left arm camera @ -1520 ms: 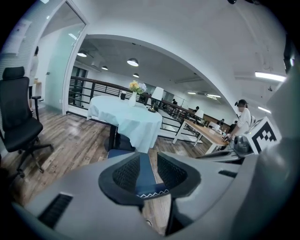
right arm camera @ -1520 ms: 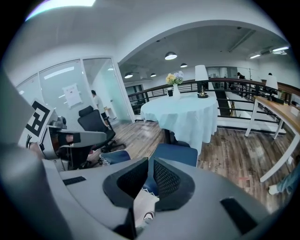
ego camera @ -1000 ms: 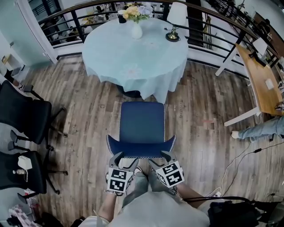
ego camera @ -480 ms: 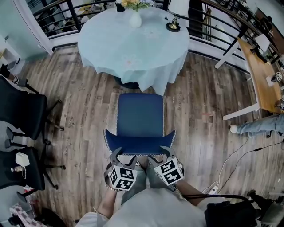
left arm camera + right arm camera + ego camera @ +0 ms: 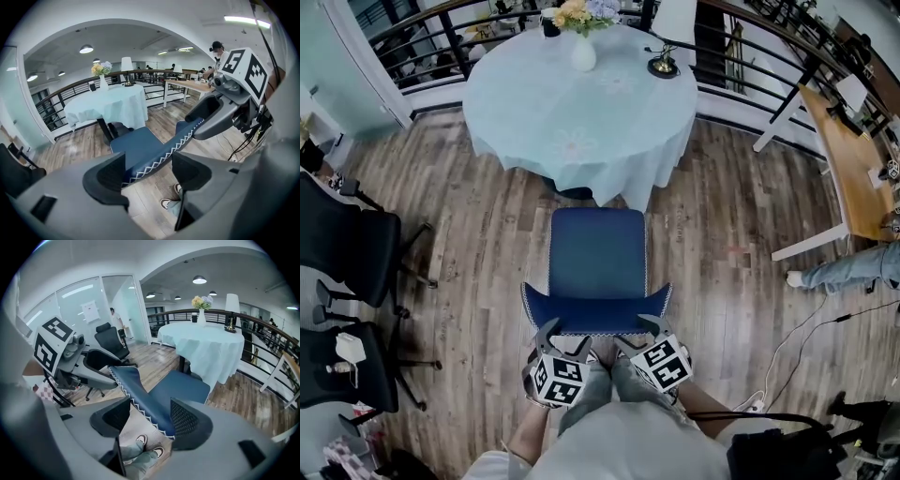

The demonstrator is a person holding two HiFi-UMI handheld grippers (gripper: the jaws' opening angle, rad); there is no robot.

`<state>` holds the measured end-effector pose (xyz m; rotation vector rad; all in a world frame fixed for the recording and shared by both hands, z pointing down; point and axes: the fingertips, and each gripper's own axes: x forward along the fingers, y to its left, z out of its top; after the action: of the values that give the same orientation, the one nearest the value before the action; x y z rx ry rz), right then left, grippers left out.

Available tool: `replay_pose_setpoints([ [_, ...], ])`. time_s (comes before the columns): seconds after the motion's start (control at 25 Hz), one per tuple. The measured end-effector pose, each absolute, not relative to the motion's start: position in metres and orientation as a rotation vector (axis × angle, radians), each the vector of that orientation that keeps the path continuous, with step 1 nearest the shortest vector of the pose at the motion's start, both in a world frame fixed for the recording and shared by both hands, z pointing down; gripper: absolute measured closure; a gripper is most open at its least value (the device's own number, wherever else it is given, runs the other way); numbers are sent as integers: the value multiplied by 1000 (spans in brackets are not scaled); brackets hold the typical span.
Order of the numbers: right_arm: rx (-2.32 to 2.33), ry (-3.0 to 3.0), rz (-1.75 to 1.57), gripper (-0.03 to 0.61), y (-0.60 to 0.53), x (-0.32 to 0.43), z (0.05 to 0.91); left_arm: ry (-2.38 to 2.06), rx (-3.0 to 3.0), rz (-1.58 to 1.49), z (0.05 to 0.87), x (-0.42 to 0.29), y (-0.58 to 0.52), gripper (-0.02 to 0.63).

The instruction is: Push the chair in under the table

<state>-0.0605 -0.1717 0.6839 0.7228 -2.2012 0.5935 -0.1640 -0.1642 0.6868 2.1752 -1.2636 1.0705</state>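
The blue chair stands at 6 o'clock from the round bench, not yet under it, and at the chair's 6 o'clock side the left tongs, which just opened wider, and the right tongs both sit open around its back edge.

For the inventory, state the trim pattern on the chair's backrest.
White zigzag stitching on the dark blue padded chair; left gripper view.

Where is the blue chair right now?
In the head view, the blue chair stands mid-frame on the wooden floor, facing the round table just beyond it, with its backrest nearest the person.
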Motion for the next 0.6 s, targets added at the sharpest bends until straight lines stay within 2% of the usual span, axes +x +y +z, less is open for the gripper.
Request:
replay_pose_setpoints([
  [0.6, 665, -2200, 610, 311, -219, -57, 684, -1251, 2159, 1066, 688, -162, -210, 305],
])
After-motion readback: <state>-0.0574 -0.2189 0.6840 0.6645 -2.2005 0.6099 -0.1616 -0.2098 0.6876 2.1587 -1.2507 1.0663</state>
